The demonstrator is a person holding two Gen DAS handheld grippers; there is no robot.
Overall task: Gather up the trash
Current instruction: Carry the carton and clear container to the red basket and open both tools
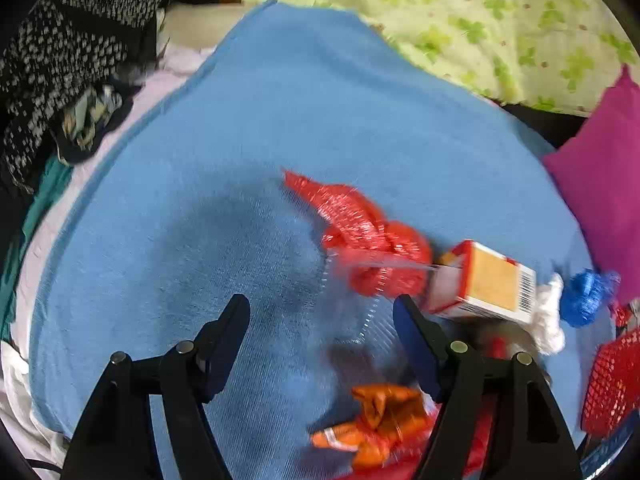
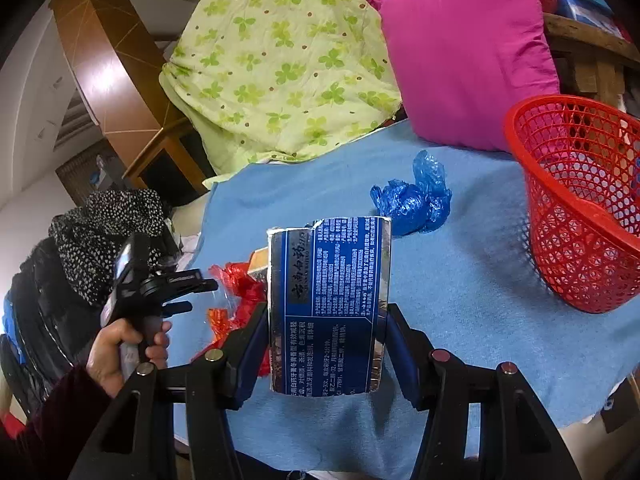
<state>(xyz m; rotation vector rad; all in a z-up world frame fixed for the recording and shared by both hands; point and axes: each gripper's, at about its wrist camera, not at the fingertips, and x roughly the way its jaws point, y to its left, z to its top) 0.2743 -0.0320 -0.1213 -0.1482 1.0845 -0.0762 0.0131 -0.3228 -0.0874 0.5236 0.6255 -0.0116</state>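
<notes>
Trash lies scattered over the blue cloth [image 2: 460, 280]. Nearest, the right gripper [image 2: 326, 344] has its jaws clamped on a blue box [image 2: 330, 304], held upright above the cloth's near edge. The left gripper [image 1: 322, 312] hangs with jaws apart over bare cloth, an orange wrapper [image 1: 380, 420] just below it. Beyond lie a red bag [image 1: 360, 232] and a carton [image 1: 484, 284]. Farther on, a blue bag [image 2: 416, 196] sits near the red basket [image 2: 568, 240] at the right edge, open cloth between them.
</notes>
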